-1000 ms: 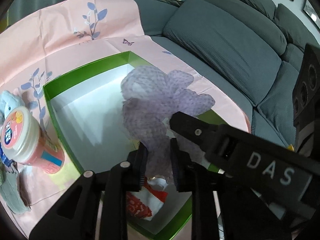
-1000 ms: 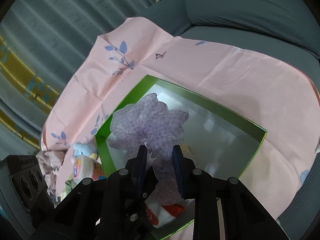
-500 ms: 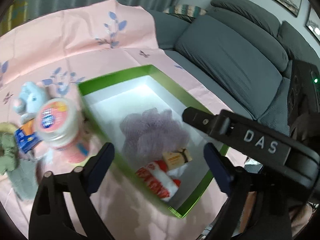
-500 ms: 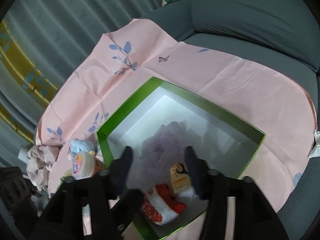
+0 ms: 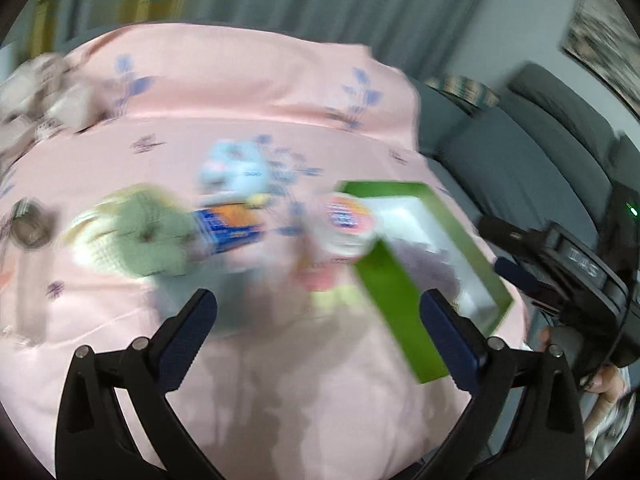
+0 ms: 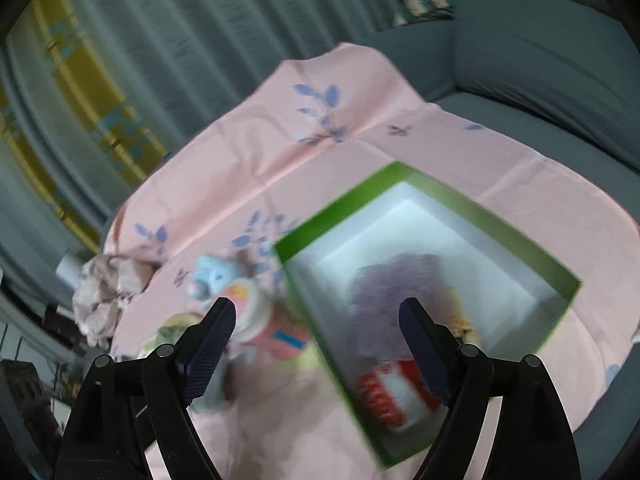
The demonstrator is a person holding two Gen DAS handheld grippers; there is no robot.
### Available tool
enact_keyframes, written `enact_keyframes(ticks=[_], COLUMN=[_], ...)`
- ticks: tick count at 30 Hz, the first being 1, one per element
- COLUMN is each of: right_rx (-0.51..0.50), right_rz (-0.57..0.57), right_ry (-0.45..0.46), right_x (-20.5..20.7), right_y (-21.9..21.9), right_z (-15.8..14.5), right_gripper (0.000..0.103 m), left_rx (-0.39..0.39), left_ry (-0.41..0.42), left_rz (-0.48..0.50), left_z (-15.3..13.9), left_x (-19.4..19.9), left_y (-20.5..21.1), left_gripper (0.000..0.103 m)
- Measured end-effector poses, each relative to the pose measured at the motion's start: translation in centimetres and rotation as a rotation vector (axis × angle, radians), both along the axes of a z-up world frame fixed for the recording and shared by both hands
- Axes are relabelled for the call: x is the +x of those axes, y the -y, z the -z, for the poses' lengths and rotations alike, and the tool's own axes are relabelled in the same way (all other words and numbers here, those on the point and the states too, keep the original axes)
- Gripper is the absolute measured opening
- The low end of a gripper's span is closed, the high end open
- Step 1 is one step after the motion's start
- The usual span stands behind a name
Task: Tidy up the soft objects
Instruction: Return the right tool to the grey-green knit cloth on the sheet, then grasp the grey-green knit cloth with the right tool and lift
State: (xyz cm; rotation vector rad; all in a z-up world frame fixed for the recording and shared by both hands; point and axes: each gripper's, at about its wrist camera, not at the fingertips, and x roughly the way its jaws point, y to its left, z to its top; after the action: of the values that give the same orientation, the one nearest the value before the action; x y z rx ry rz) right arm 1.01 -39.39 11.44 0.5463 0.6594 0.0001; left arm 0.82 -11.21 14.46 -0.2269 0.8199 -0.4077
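A green box point(image 6: 552, 268) with a white inside lies on the pink cloth; it also shows in the left wrist view point(image 5: 384, 280). A purple mesh puff point(image 6: 392, 292) lies in it beside a red-and-white soft item point(image 6: 392, 396). Outside the box are a light blue plush point(image 5: 236, 172), a green knitted piece point(image 5: 140, 236), a blue-orange packet point(image 5: 232, 228) and a pink tub with a white lid point(image 5: 344, 220). My left gripper point(image 5: 320, 320) is open and empty above the cloth. My right gripper point(image 6: 316, 332) is open and empty over the box's left wall. Both views are blurred.
The pink leaf-print cloth point(image 6: 360, 120) covers a grey sofa point(image 6: 540, 52). A crumpled beige cloth point(image 6: 104, 288) lies at the cloth's far left edge. Curtains hang behind. The other gripper's black body point(image 5: 576, 268) shows at the right of the left wrist view.
Both grippers let go of the purple puff, which dropped into the box, and opened wide. The left gripper has swung left toward the loose items; the right one pulled back.
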Motion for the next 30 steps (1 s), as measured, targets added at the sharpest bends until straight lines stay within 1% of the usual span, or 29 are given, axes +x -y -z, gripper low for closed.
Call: enact_keyframes(ticks=[4, 6, 8, 10, 12, 14, 16, 18, 20, 22, 25, 26, 27, 28, 29, 30], right_rx=[-0.029, -0.035, -0.031, -0.029, -0.03, -0.029, -0.03, -0.06, -0.116, -0.148, -0.176, -0.19, -0.219, -0.275, -0.308, -0.308], right_rz=[-0.104, -0.15, -0.208, -0.267, -0.323, -0.366, -0.403, -0.422, -0.418, -0.412, -0.414, -0.415, -0.406, -0.391, -0.398, -0.416], right_ry=[0.012, 0.015, 0.01, -0.031, -0.084, -0.121, -0.169, -0.208, -0.248, -0.272, -0.314, -0.328, -0.323, -0.295, -0.277, -0.269], right_x=[0.7, 1.2, 2.0, 3.2, 4.5, 5.3, 6.5, 7.3, 8.3, 8.9, 9.8, 10.0, 9.9, 9.7, 9.4, 9.3], right_y=[-3.9, -5.6, -7.8, -10.2, -12.7, -14.7, -17.1, -18.7, -20.3, -21.1, -21.8, -22.0, -22.3, -22.7, -23.1, -23.3], right_z=[-0.9, -1.0, -0.7, 0.2, 1.5, 2.8, 4.6, 5.9, 7.6, 8.9, 10.6, 11.3, 11.5, 11.4, 11.4, 11.3], right_gripper=[0.085, 0.085, 0.085, 0.085, 0.085, 0.085, 0.085, 0.085, 0.085, 0.085, 0.085, 0.082, 0.077, 0.064, 0.053, 0.047], left_rx=[-0.001, 0.02, 0.046, 0.069, 0.057, 0.04, 0.021, 0.006, 0.014, 0.025, 0.008, 0.001, -0.004, -0.006, -0.007, -0.007], left_ry=[-0.026, -0.045, -0.063, -0.088, -0.109, -0.151, -0.181, -0.198, -0.198, -0.193, -0.204, -0.208, -0.21, -0.21, -0.209, -0.208], left_rz=[-0.139, -0.205, -0.244, -0.303, -0.356, -0.378, -0.394, -0.398, -0.404, -0.414, -0.417, -0.418, -0.423, -0.427, -0.432, -0.436], left_z=[1.0, 2.0, 3.0, 4.5, 5.9, 7.1, 7.7, 8.1, 8.0, 8.0, 8.1, 8.1, 8.1, 8.2, 8.2, 8.1], left_x=[-0.7, -1.0, -1.0, -1.1, -1.3, -0.9, -0.7, -0.5, -0.4, -0.5, -0.6, -0.6, -0.6, -0.5, -0.5, -0.6], left_y=[-5.4, -7.9, -9.3, -11.0, -12.6, -13.7, -14.3, -14.8, -14.9, -15.1, -15.8, -16.0, -16.3, -16.6, -16.8, -17.0], left_gripper=[0.101, 0.101, 0.101, 0.101, 0.101, 0.1, 0.1, 0.1, 0.1, 0.1, 0.1, 0.1, 0.1, 0.1, 0.1, 0.1])
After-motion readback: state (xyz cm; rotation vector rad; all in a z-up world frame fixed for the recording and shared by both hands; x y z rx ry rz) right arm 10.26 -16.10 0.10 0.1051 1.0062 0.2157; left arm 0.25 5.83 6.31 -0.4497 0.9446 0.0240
